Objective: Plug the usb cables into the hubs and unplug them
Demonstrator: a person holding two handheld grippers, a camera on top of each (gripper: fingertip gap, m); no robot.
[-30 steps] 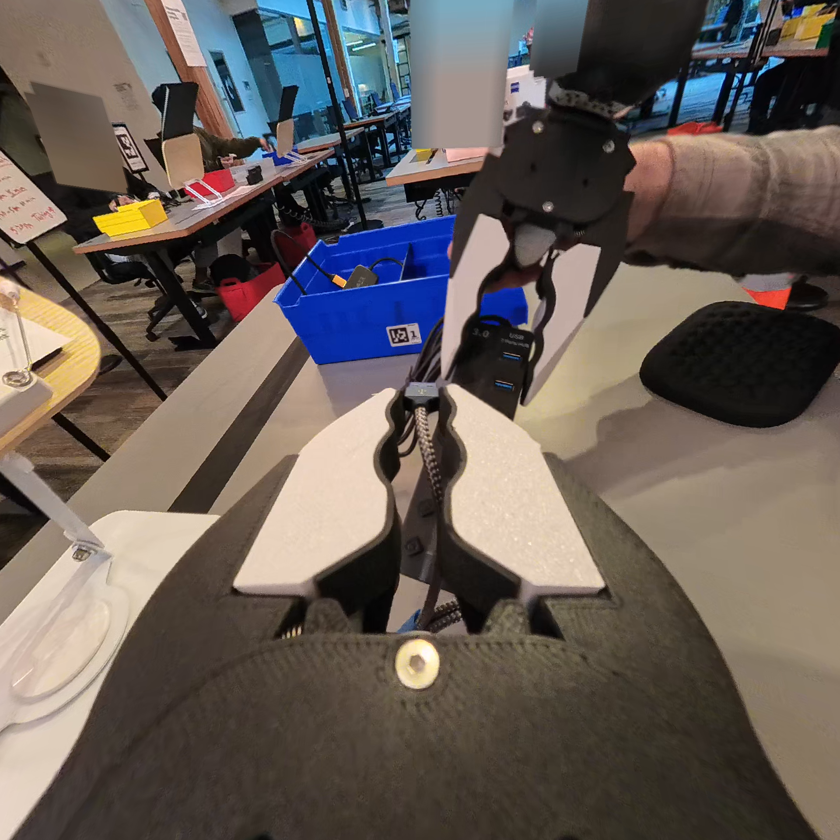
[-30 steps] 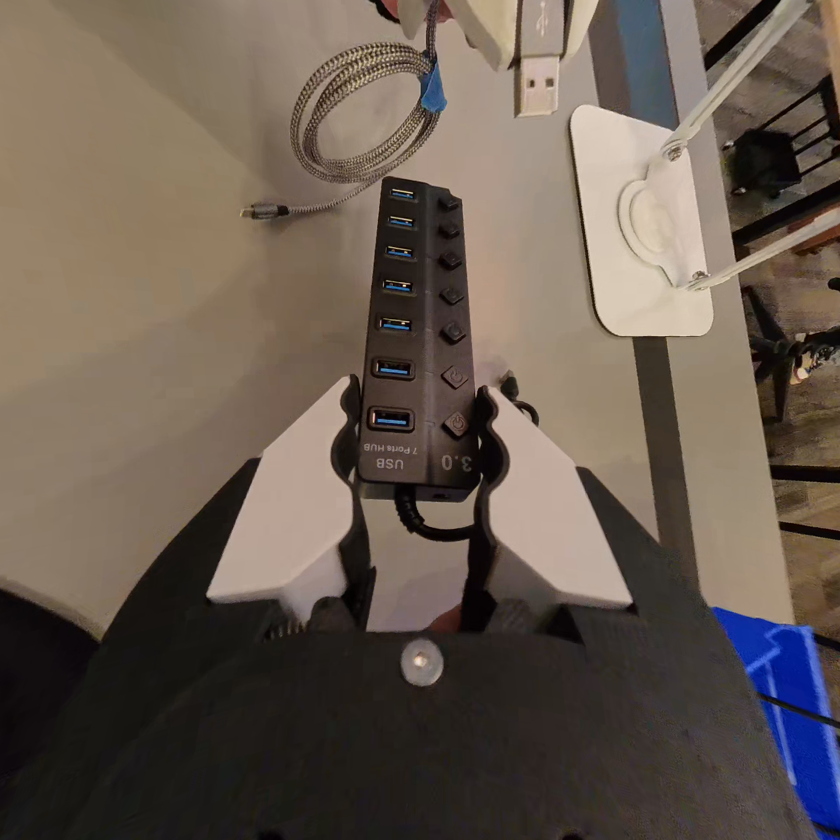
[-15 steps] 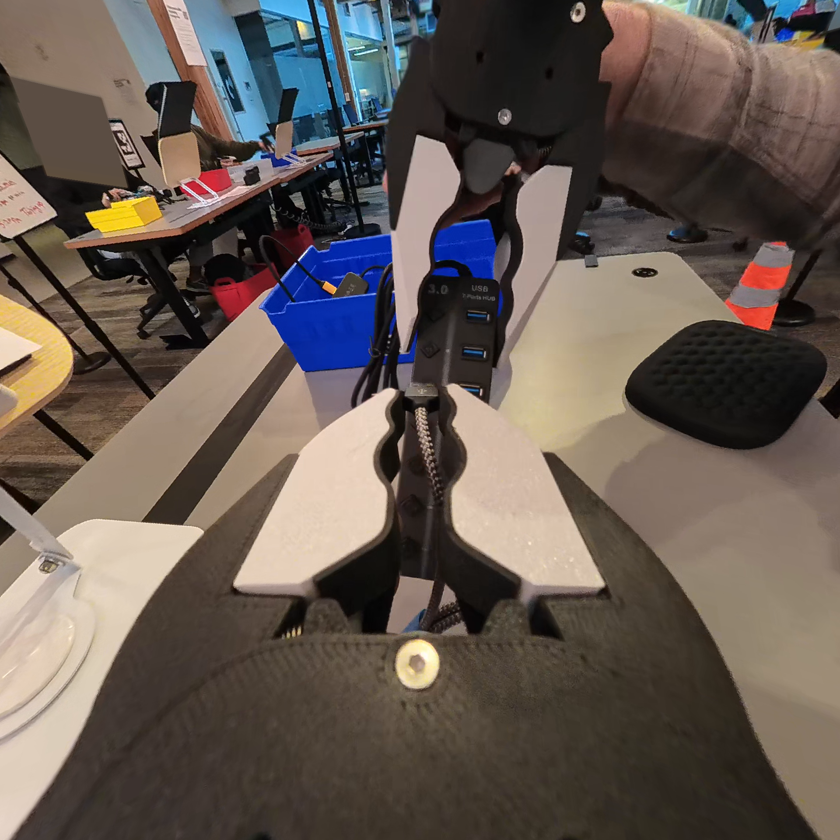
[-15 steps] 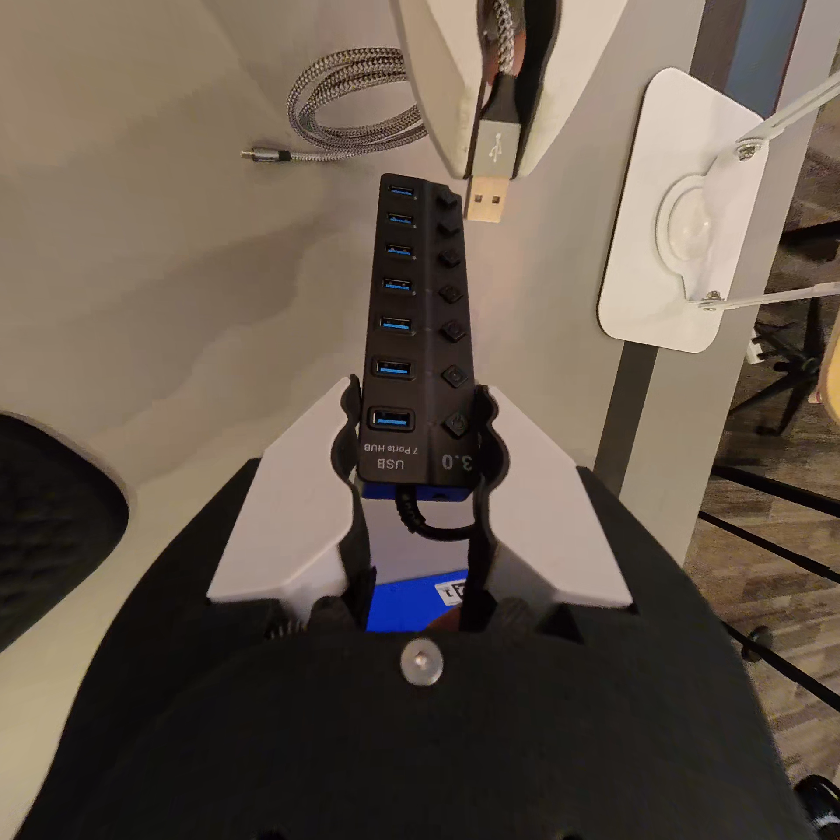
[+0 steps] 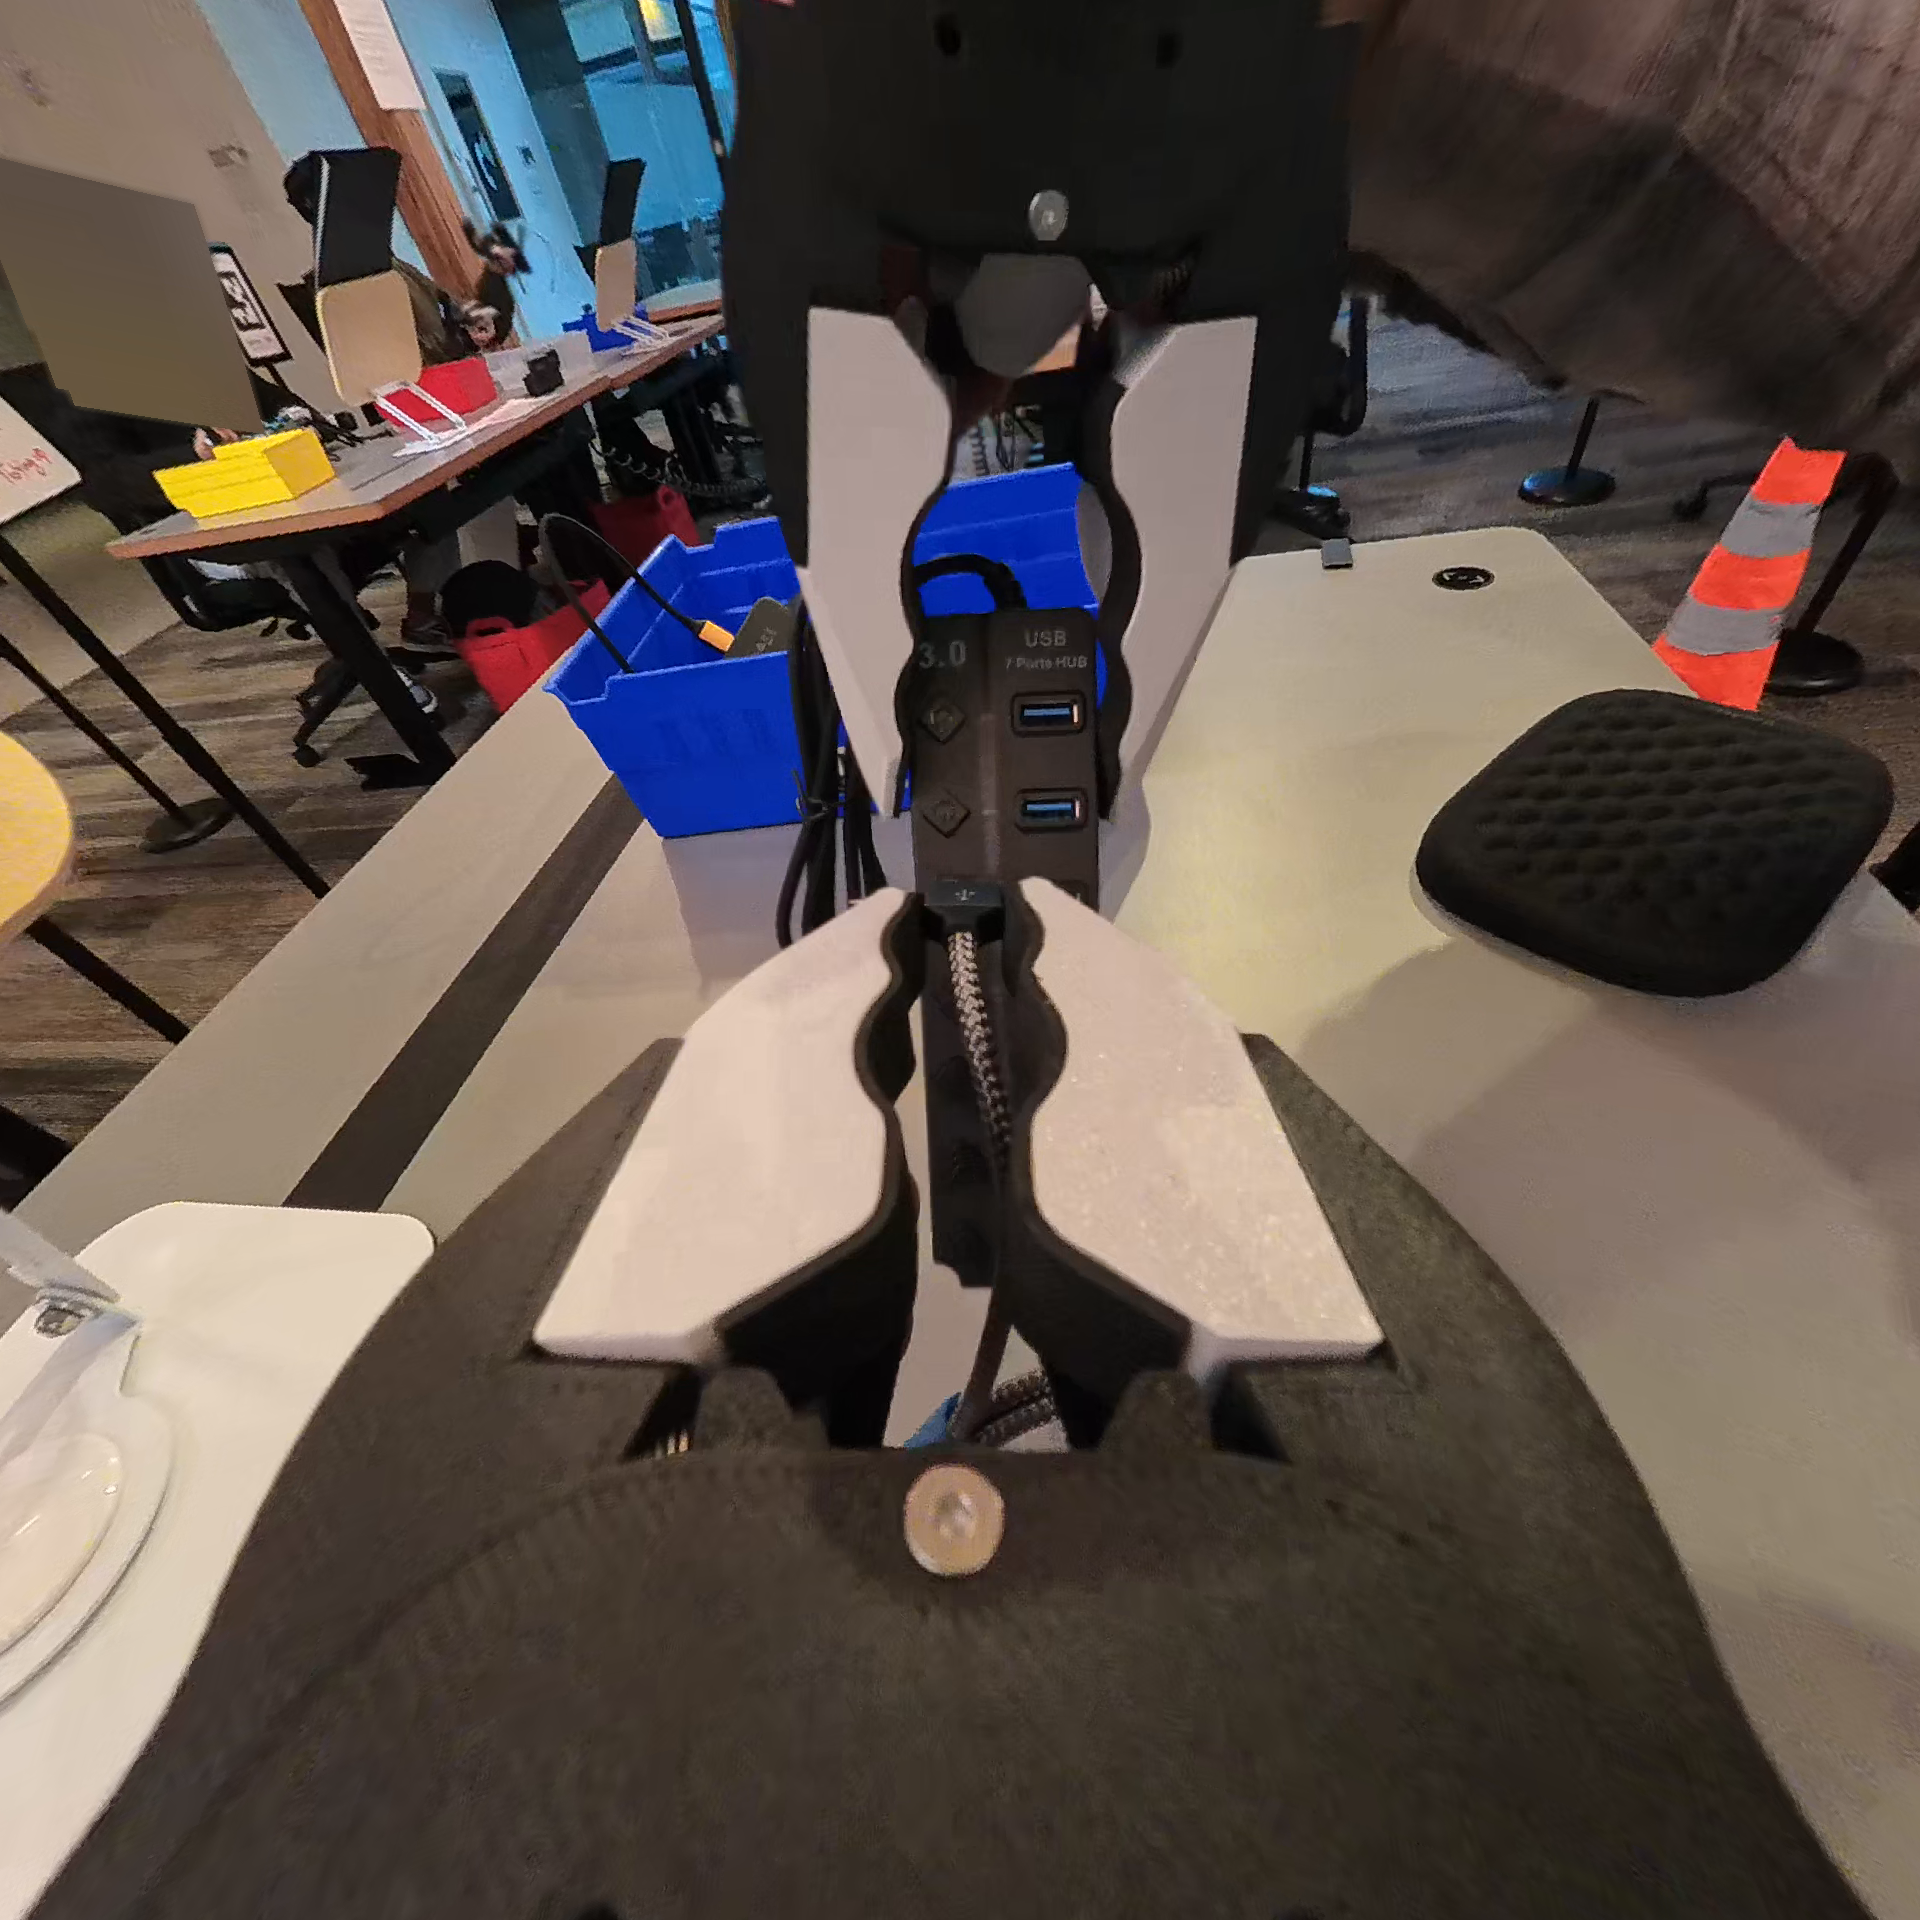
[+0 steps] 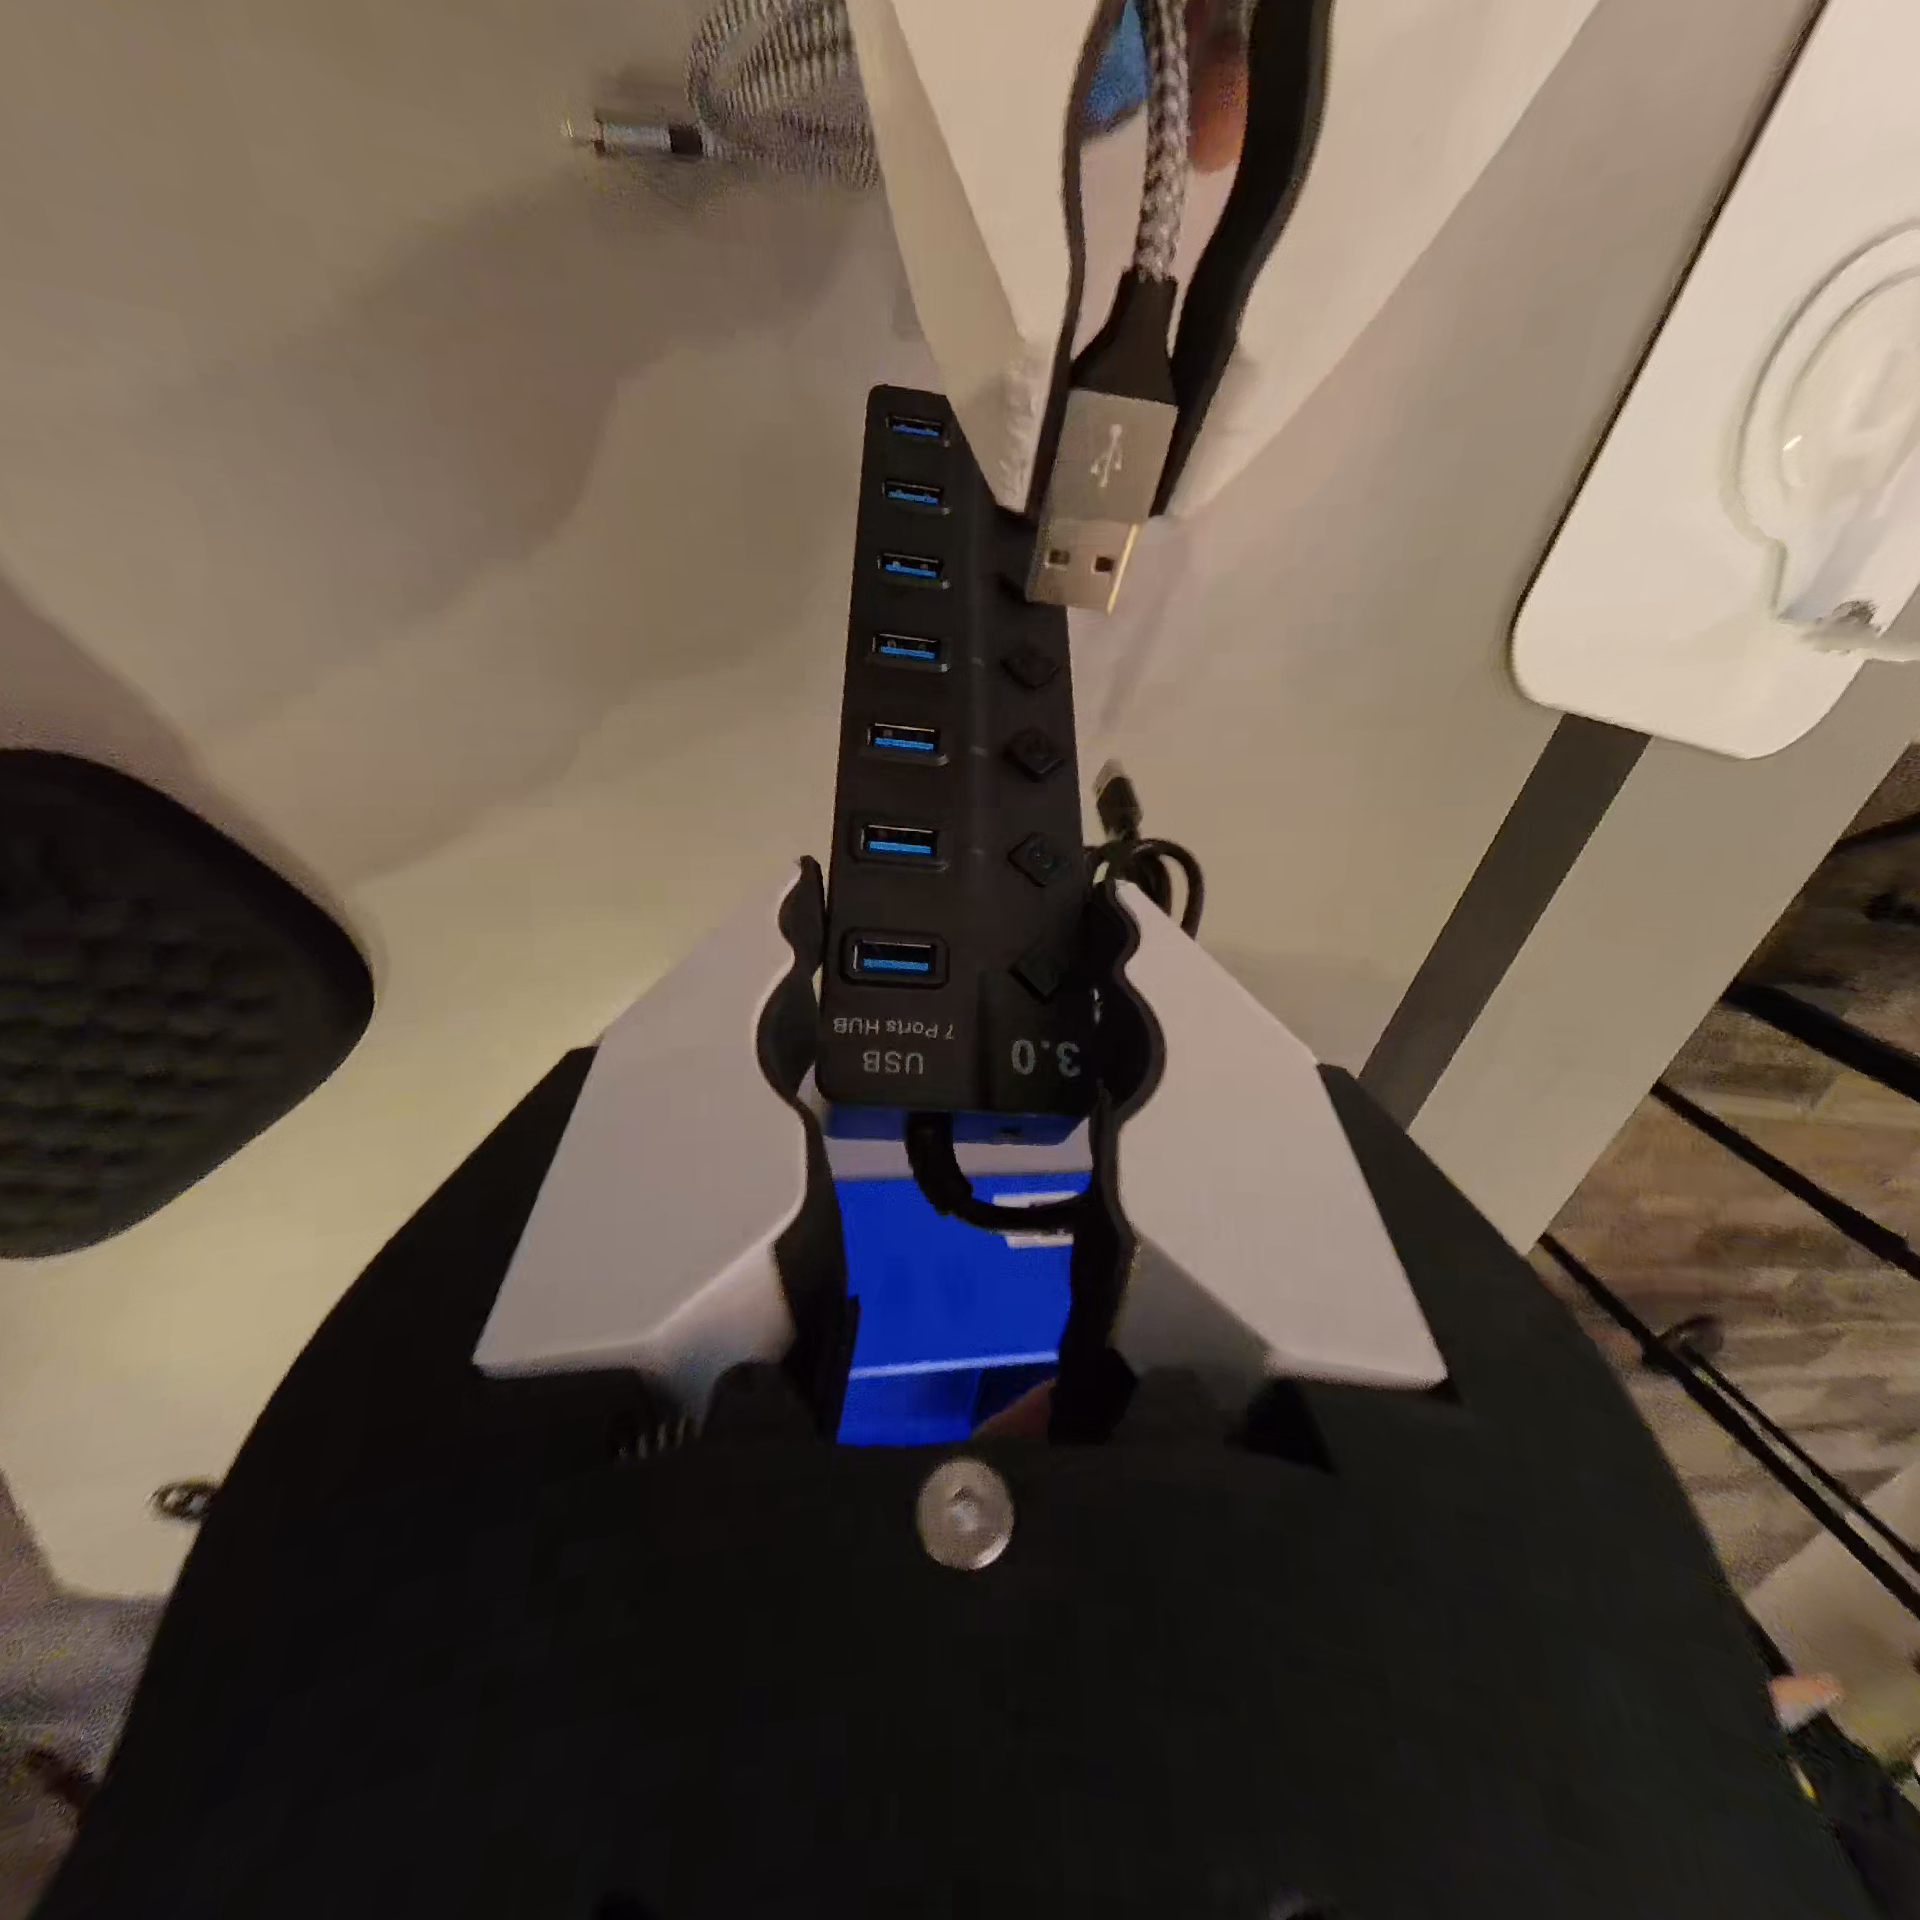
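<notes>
My right gripper (image 6: 961, 925) is shut on the near end of a black USB hub (image 6: 935, 748) and holds it lifted above the table, ports up. The hub (image 5: 1003, 748) also shows in the left wrist view, clamped by the right gripper (image 5: 1003, 727) facing me. My left gripper (image 5: 966, 904) is shut on the braided USB cable (image 5: 971, 1018) just behind its plug. In the right wrist view the silver plug (image 6: 1091, 520) hangs over the hub's far end, beside the button row, apart from any port. The left gripper's fingers (image 6: 956, 208) fill the top of that view.
A blue bin (image 5: 707, 717) with cables stands at the table's far edge. A black textured pad (image 5: 1652, 842) lies right. A white stand base (image 5: 187, 1340) sits at left. The cable's coiled rest and other connector (image 6: 644, 135) lie on the table. An orange cone (image 5: 1745, 582) stands beyond. The gap from one gripper's tips to the other's is roughly 7 centimeters.
The two grippers have closed in on each other. The hub has risen and tilted, and the plug has moved from beyond the hub's far end to over its button row.
</notes>
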